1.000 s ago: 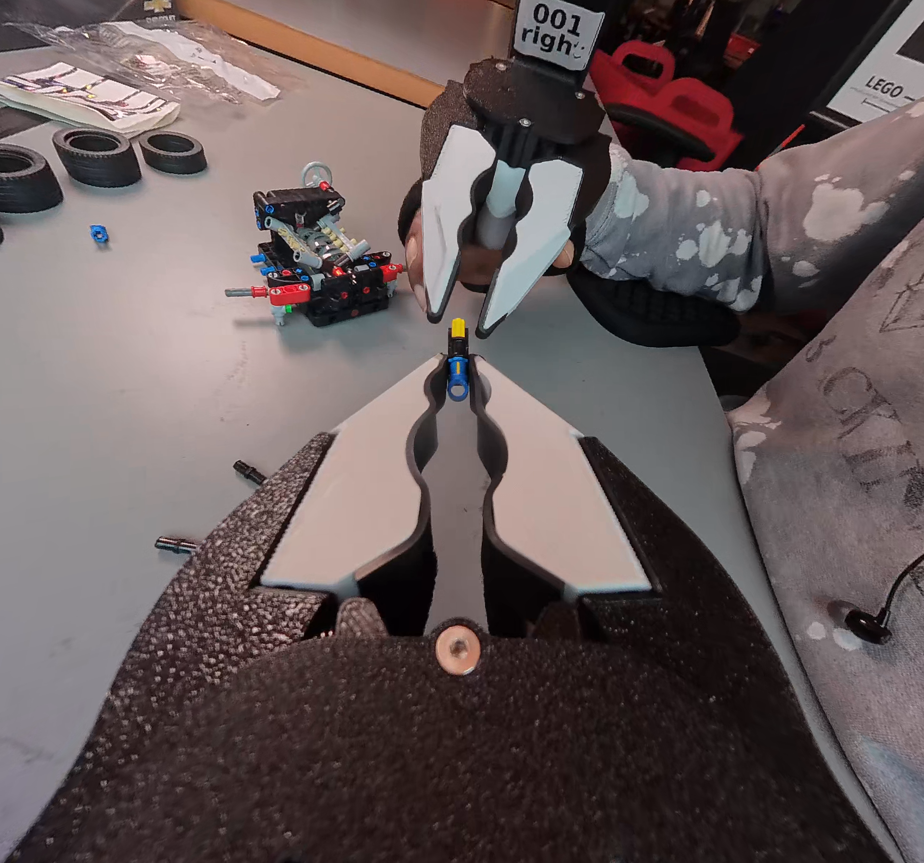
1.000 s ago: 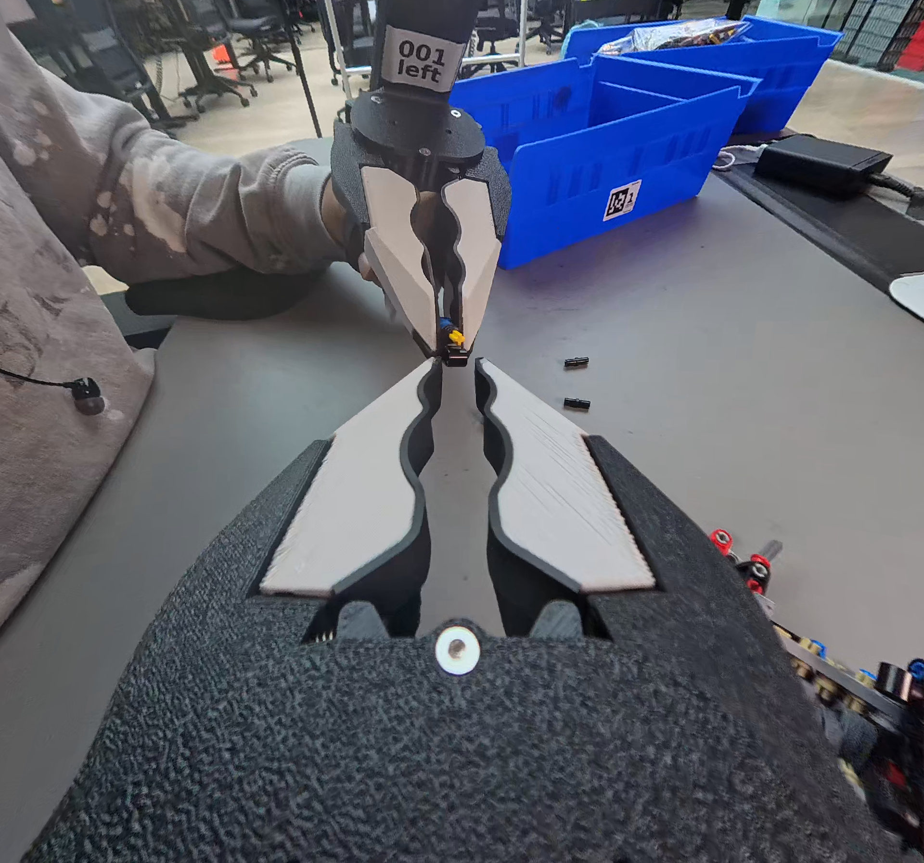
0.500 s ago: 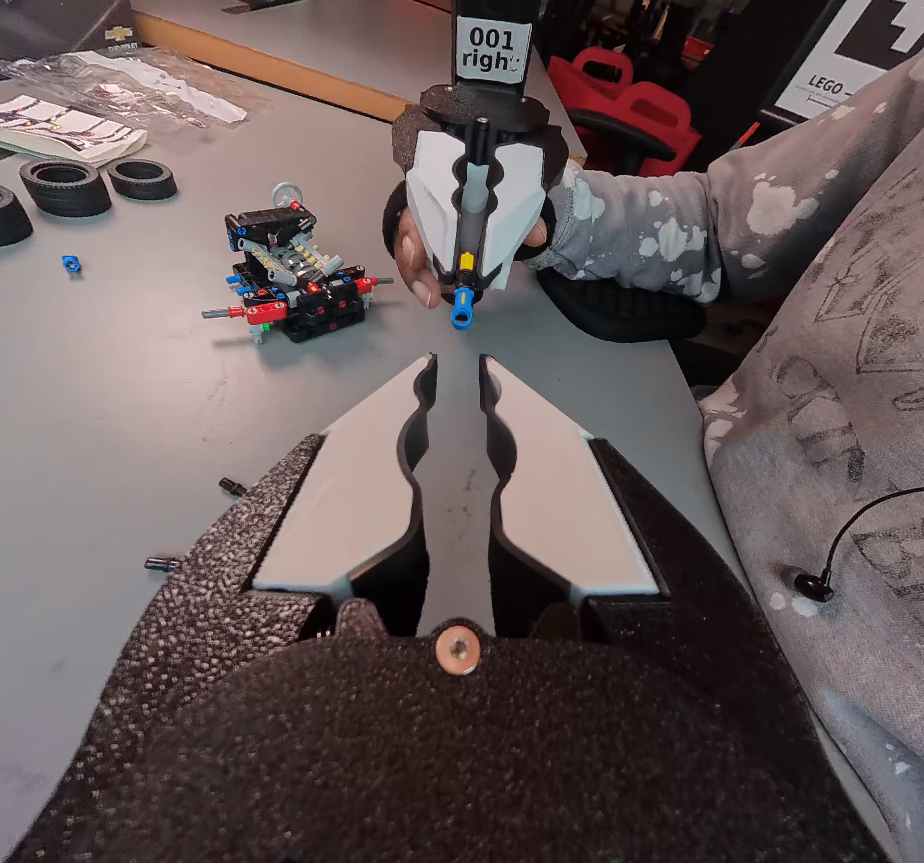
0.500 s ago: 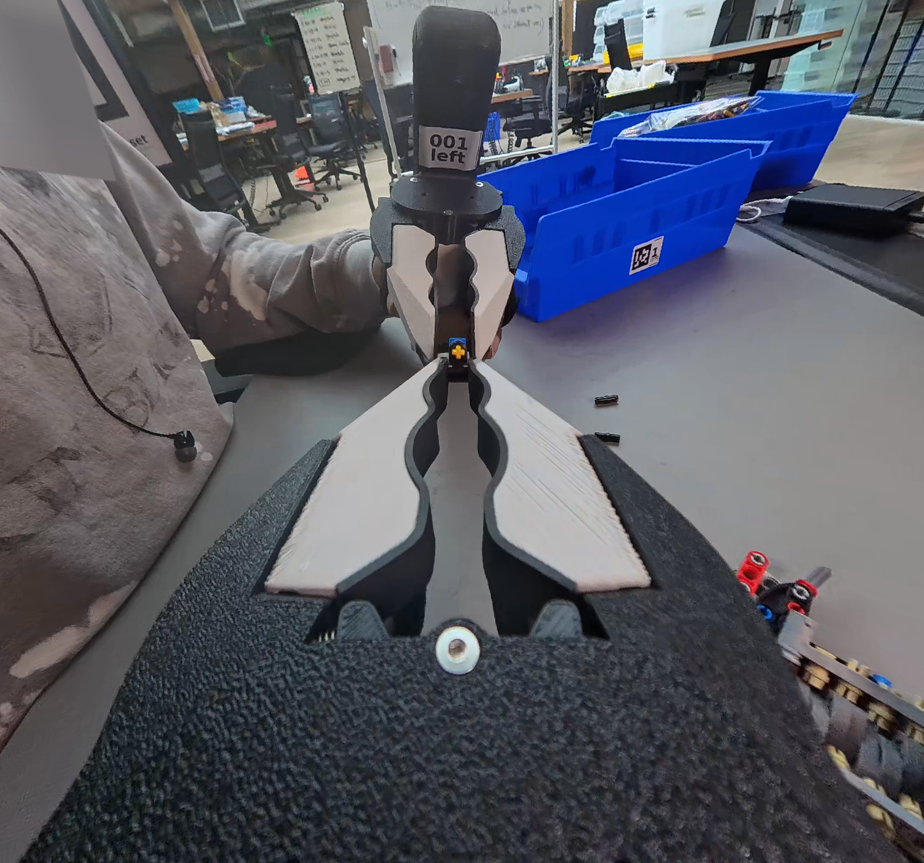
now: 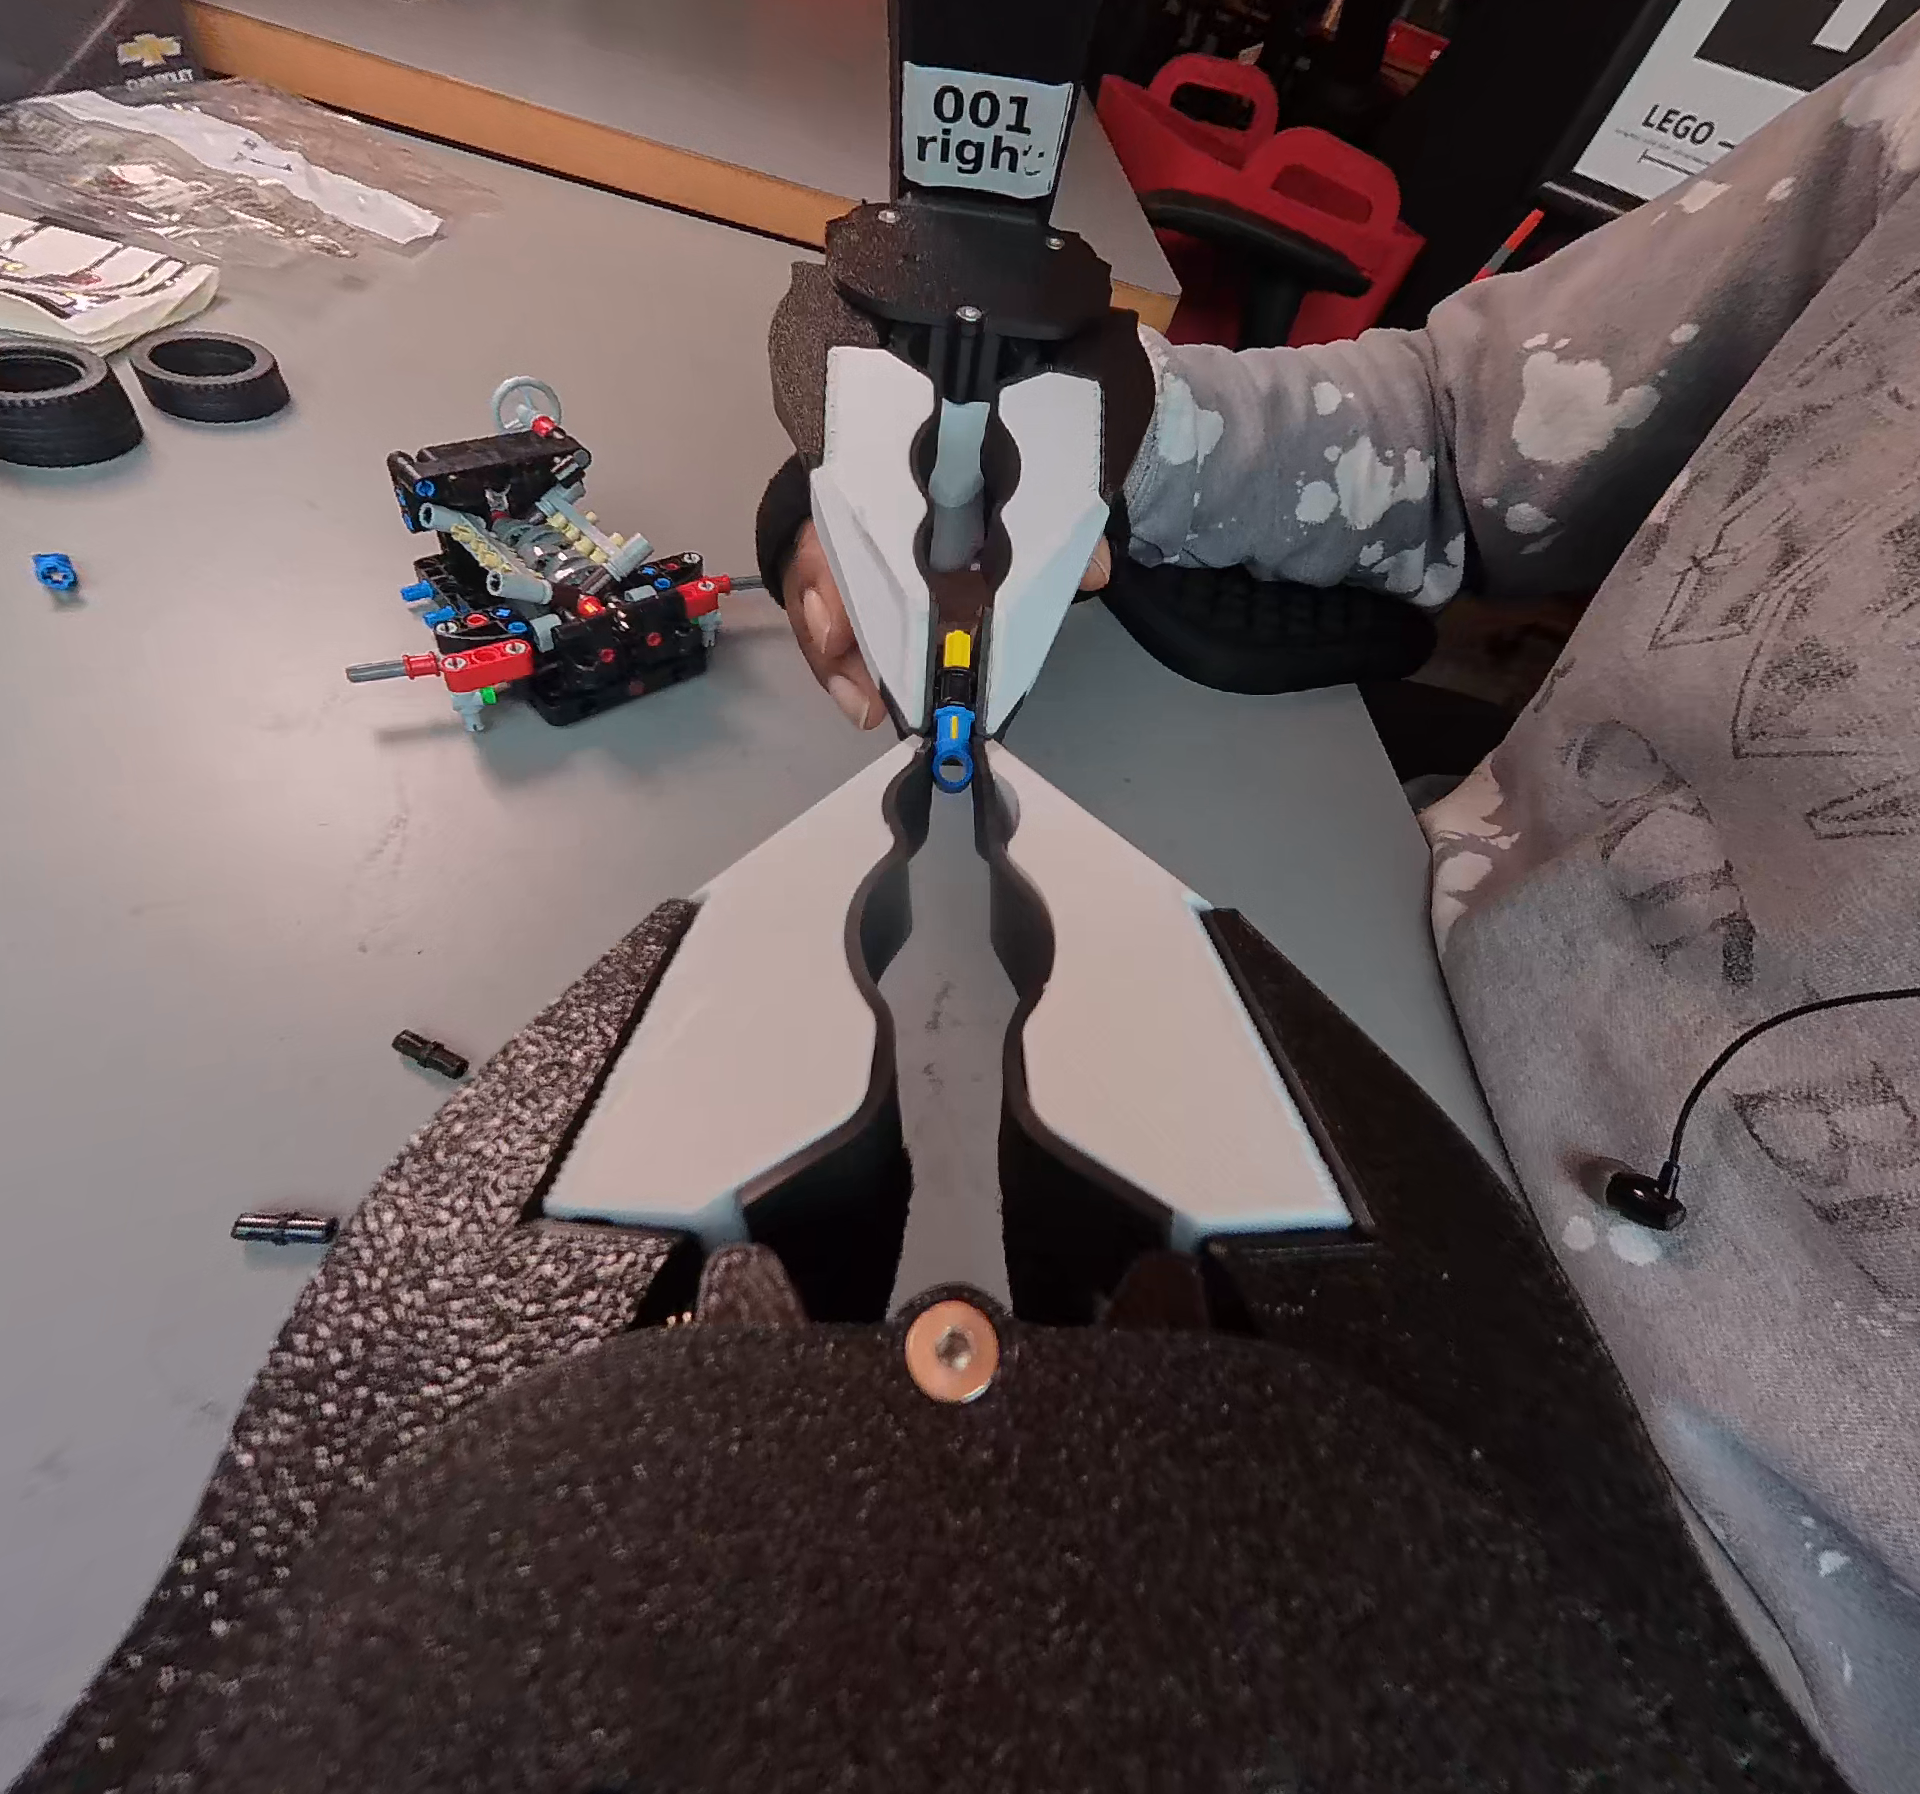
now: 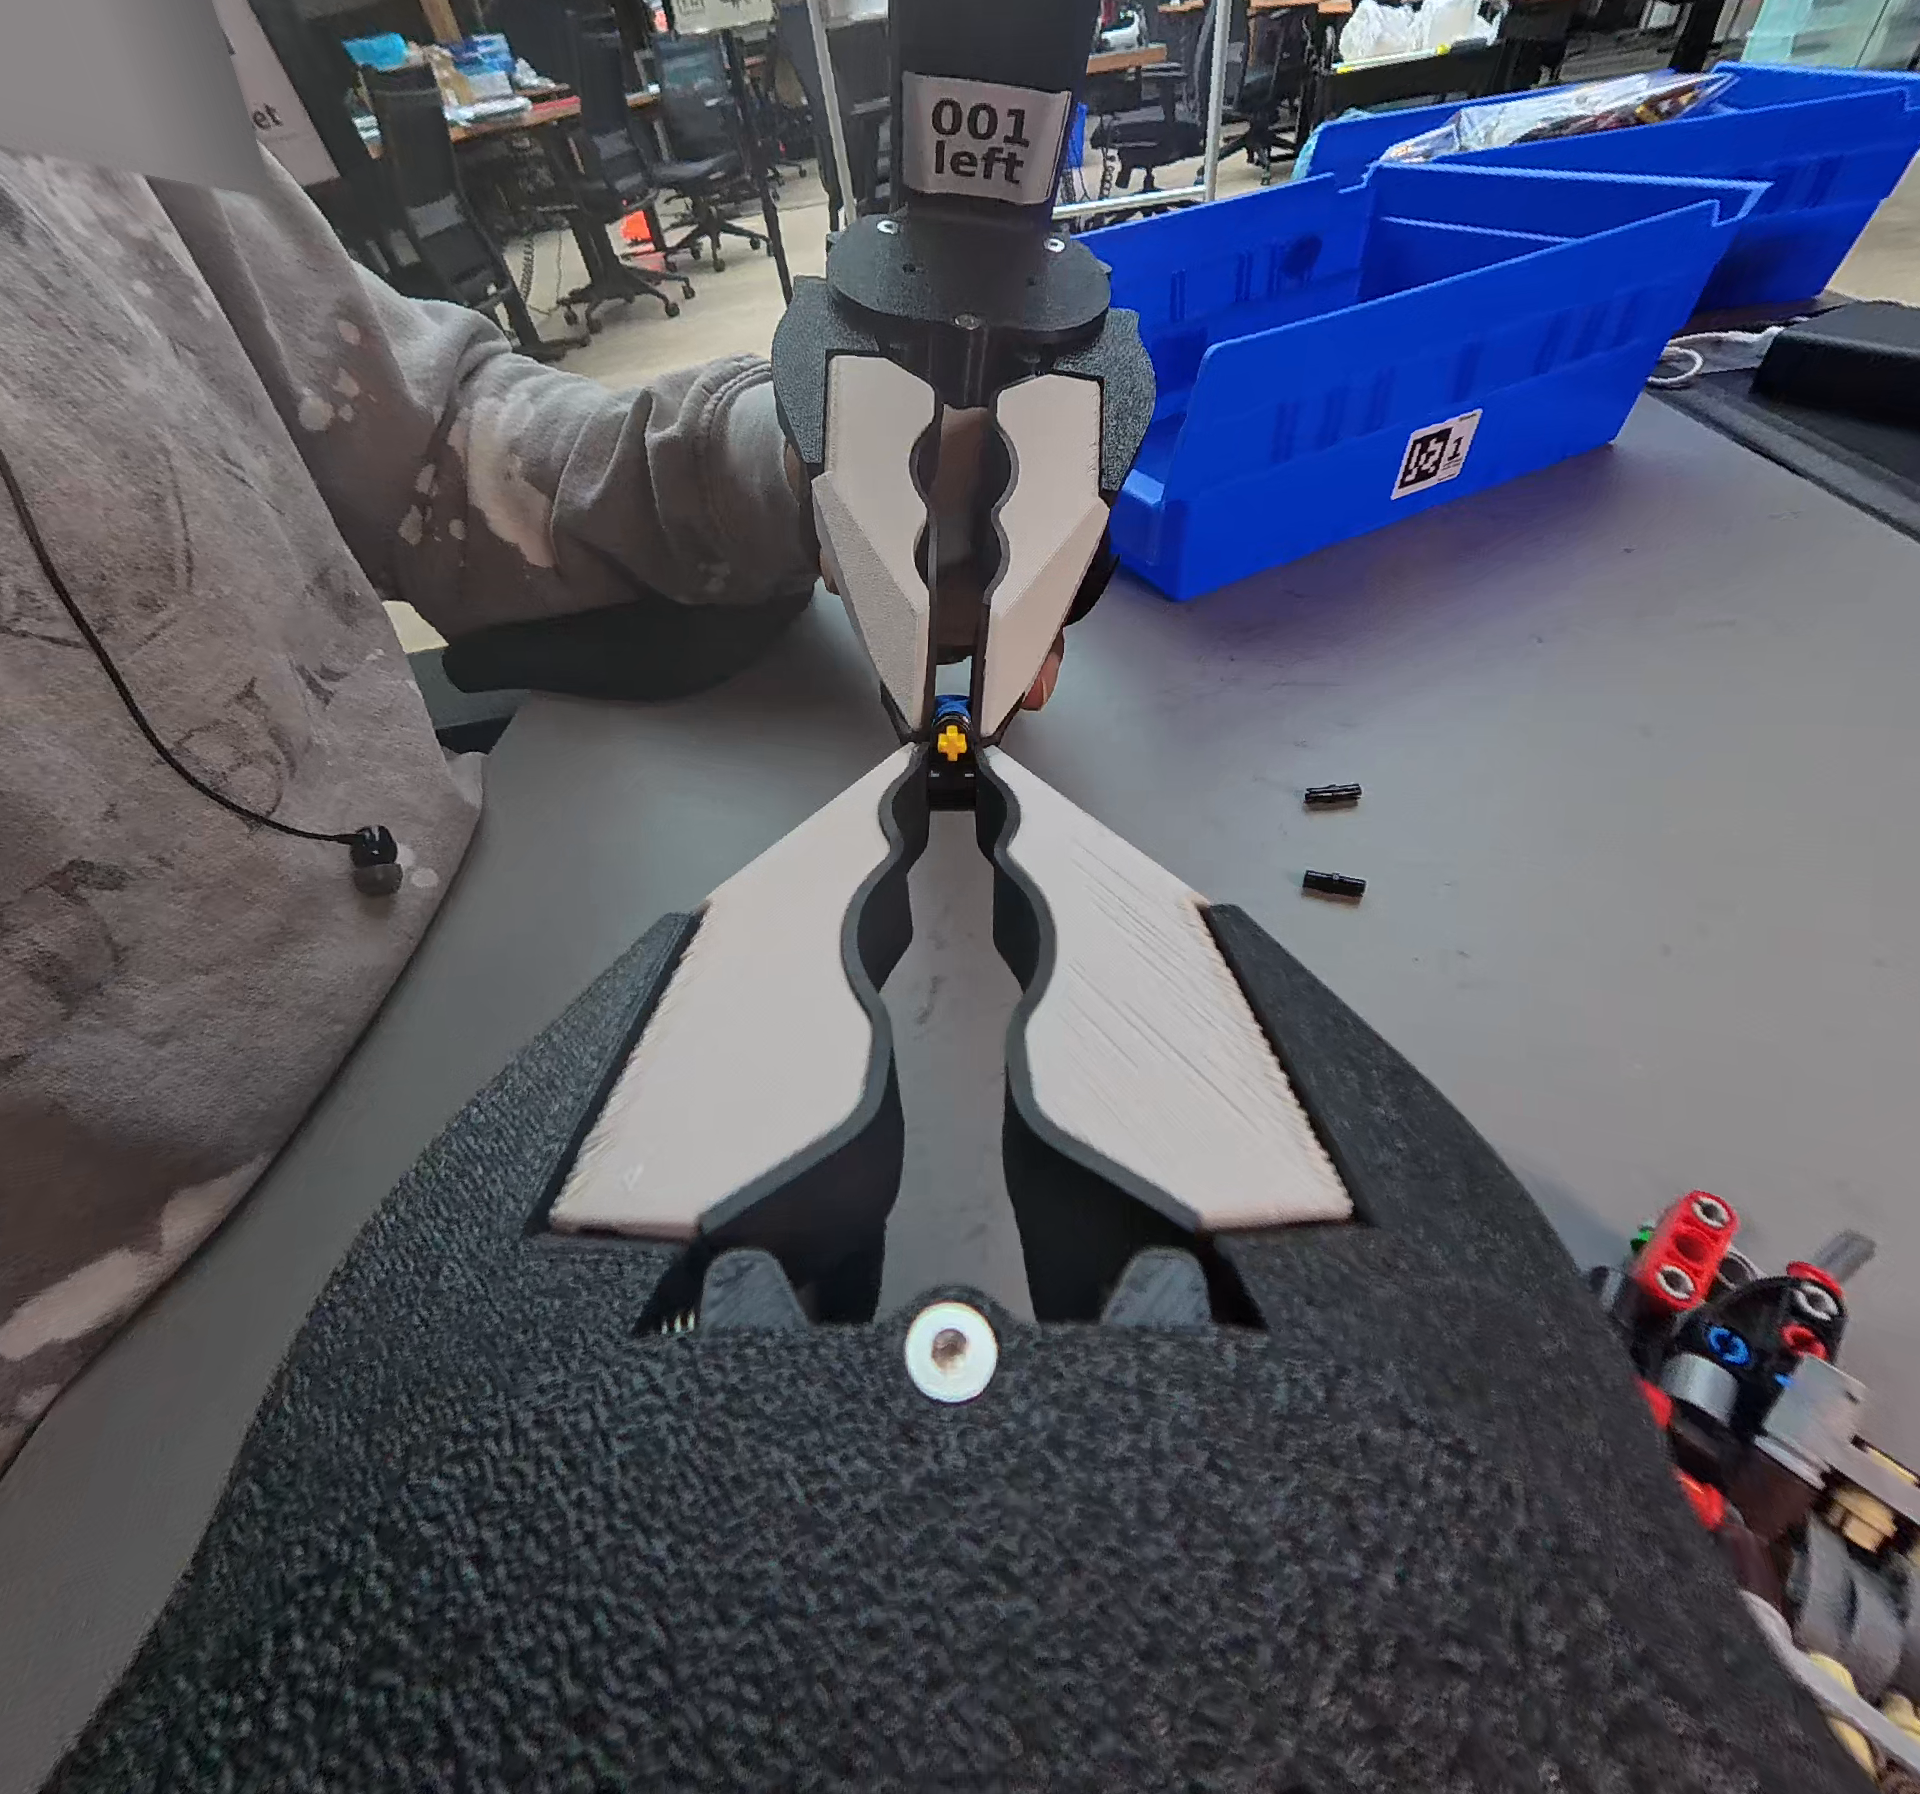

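A small brick-toy piece (image 5: pixel 952 705) with a yellow axle end, a black middle and a blue connector end hangs above the grey table (image 5: pixel 208 913) between both grippers. My right gripper (image 6: pixel 951 776) is shut on its black and yellow part (image 6: pixel 951 745). My left gripper (image 5: pixel 951 765) is shut on the blue end. The two grippers meet tip to tip. The right gripper also shows in the left wrist view (image 5: pixel 953 721), and the left gripper in the right wrist view (image 6: pixel 951 721), each held by a hand in a grey spattered sleeve.
A partly built brick model (image 5: pixel 551 581) stands left of the grippers and shows in the right wrist view (image 6: pixel 1766 1381). Black tyres (image 5: pixel 208 378), a loose blue piece (image 5: pixel 54 570) and black pins (image 5: pixel 428 1053) (image 6: pixel 1332 794) lie on the table. Blue bins (image 6: pixel 1455 362) stand behind. Less than 4 cm separates the two grippers' tips.
A second ago my left gripper held the piece and the right was open. Half a second ago the right had taken it and pulled away. Now the left has closed on the blue end again.
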`<state>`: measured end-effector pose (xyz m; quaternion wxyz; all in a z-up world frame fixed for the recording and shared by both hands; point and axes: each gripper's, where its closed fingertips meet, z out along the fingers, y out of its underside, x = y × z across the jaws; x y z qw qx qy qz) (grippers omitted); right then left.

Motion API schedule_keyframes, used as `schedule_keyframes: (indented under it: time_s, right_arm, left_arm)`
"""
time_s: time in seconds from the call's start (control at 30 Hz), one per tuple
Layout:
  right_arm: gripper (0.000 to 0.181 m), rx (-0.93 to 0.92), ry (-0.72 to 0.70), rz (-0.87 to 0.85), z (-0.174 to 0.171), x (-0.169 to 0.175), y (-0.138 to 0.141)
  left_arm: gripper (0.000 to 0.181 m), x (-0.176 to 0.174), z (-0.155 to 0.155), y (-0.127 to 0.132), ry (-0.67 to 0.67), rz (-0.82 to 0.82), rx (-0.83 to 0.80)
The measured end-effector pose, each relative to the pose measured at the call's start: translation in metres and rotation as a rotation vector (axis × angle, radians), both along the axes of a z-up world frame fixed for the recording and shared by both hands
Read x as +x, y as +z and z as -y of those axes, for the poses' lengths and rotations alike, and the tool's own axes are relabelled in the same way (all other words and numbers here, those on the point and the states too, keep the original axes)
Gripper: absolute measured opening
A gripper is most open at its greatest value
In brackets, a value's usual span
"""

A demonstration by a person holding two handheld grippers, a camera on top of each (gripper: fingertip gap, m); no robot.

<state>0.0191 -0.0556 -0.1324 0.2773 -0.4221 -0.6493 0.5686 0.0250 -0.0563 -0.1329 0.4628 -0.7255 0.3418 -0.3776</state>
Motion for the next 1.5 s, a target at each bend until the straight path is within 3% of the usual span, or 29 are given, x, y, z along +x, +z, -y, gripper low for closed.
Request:
schedule_keyframes:
  time_s: [0.13, 0.23, 0.3, 0.5, 0.63, 0.73, 0.9, 0.97, 1.13, 1.3, 1.43, 1.5]
  right_arm:
    - [0.007, -0.033, 0.043, -0.029, -0.003, 0.007, 0.014]
    - [0.007, -0.087, -0.055, -0.111, -0.042, 0.028, 0.044]
    - [0.007, 0.028, -0.086, -0.035, -0.045, 0.028, 0.029]
    - [0.007, 0.461, -0.085, 0.283, -0.023, 0.004, -0.066]
    - [0.009, 0.586, -0.09, 0.353, -0.022, 0.001, -0.09]
    - [0.025, 0.519, -0.104, 0.294, -0.021, -0.002, -0.074]
    - [0.027, 0.419, -0.121, -0.034, -0.008, -0.009, 0.01]
    - [0.025, 0.438, -0.105, -0.102, 0.001, -0.008, 0.028]
    - [0.016, 0.489, -0.009, -0.109, 0.023, -0.003, 0.023]
    - [0.007, 0.511, 0.007, -0.07, 0.018, -0.001, 0.019]
    - [0.0, 0.541, -0.078, -0.01, -0.032, -0.006, 0.029]
    - [0.0, 0.569, -0.155, 0.008, -0.069, -0.01, 0.039]
  left_arm:
    - [0.007, -0.001, 0.003, 0.007, -0.018, 0.063, -0.043]
    - [0.007, -0.031, -0.003, 0.022, 0.035, 0.197, -0.083]
    - [0.007, -0.035, -0.003, 0.033, 0.016, 0.271, -0.09]
    - [0.005, -0.027, -0.003, 0.04, -0.058, 0.518, -0.258]
    - [0.006, -0.028, -0.001, 0.049, -0.095, 0.614, -0.295]
    - [0.006, -0.026, 0.001, 0.047, -0.106, 0.609, -0.305]
    - [0.006, -0.017, 0.006, 0.04, -0.144, 0.58, -0.35]
    - [0.006, -0.011, 0.009, 0.034, -0.167, 0.553, -0.386]
    - [0.007, 0.004, 0.018, 0.02, -0.207, 0.459, -0.423]
    - [0.007, 0.003, 0.012, 0.017, -0.165, 0.449, -0.43]
    - [0.023, -0.019, -0.009, 0.027, -0.025, 0.479, -0.329]
    - [0.021, -0.038, -0.019, 0.035, 0.057, 0.54, -0.298]
